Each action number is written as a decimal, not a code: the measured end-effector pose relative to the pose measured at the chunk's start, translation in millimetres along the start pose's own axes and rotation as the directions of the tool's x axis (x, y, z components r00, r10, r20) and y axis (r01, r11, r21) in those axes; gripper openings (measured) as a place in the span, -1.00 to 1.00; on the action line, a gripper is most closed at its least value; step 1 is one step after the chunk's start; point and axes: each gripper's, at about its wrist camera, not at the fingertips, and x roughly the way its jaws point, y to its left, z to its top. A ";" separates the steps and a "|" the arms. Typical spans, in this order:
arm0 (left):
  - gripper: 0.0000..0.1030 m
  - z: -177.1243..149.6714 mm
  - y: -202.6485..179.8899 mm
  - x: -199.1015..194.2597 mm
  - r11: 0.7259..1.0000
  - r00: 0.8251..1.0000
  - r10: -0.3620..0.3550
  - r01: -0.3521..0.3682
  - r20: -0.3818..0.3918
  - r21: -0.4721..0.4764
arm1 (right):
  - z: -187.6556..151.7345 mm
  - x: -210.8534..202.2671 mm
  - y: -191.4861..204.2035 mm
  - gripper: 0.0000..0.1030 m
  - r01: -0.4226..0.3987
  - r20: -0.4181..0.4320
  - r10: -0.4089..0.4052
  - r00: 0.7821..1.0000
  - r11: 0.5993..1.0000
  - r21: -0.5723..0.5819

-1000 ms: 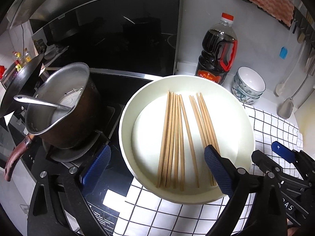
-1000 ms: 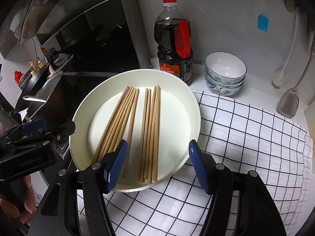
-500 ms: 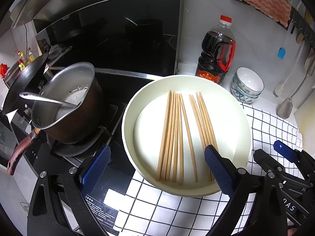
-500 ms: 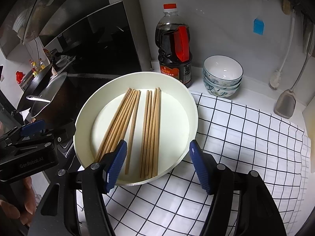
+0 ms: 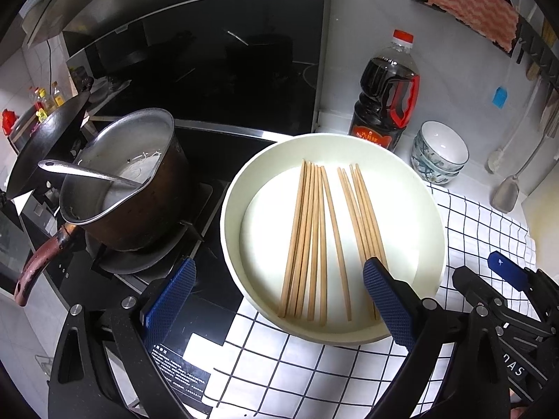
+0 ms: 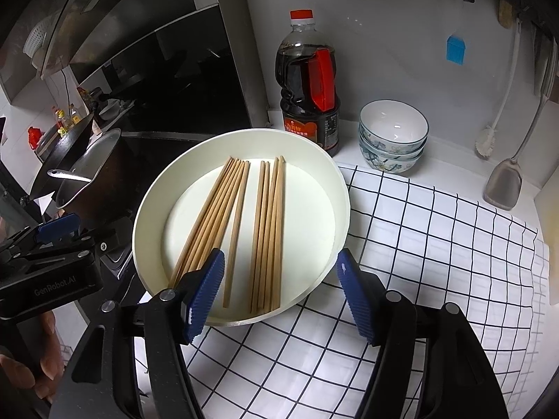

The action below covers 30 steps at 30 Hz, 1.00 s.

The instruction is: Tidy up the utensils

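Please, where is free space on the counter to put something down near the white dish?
The checked cloth is bare from the white dish to its right edge, in front of the stacked bowls and the spatula. Crowded: the back corner with the sauce bottle, and the stove side with the pot.

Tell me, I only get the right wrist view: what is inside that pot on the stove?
Observer: A metal ladle lies in the pot, which looks nearly empty.
Operator: Does the pot have a handle?
Observer: Yes, a worn reddish handle sticks out at its near side.
Operator: Is the other claw holding anything?
Observer: No. The left claw is open and empty, hovering at the near ends of the chopsticks in the white dish.
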 end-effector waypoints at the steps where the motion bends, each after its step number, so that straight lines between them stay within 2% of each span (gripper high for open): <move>1: 0.88 0.7 0.3 0.9 1.000 1.000 0.006 -0.006 -0.002 -0.001 | -0.2 -0.4 -0.3 0.25 0.000 -0.001 0.000 1.000 1.000 0.001; 13: 0.88 -0.4 -1.1 5.8 0.999 0.998 0.052 -0.052 -0.027 0.003 | -0.7 -0.5 -1.1 0.25 0.002 -0.004 -0.002 1.000 1.000 -0.001; 30: 0.88 -0.6 1.4 5.1 0.999 0.999 0.036 -0.036 -0.032 -0.013 | -1.0 -0.8 -0.5 0.25 0.004 -0.005 -0.004 1.000 1.000 0.001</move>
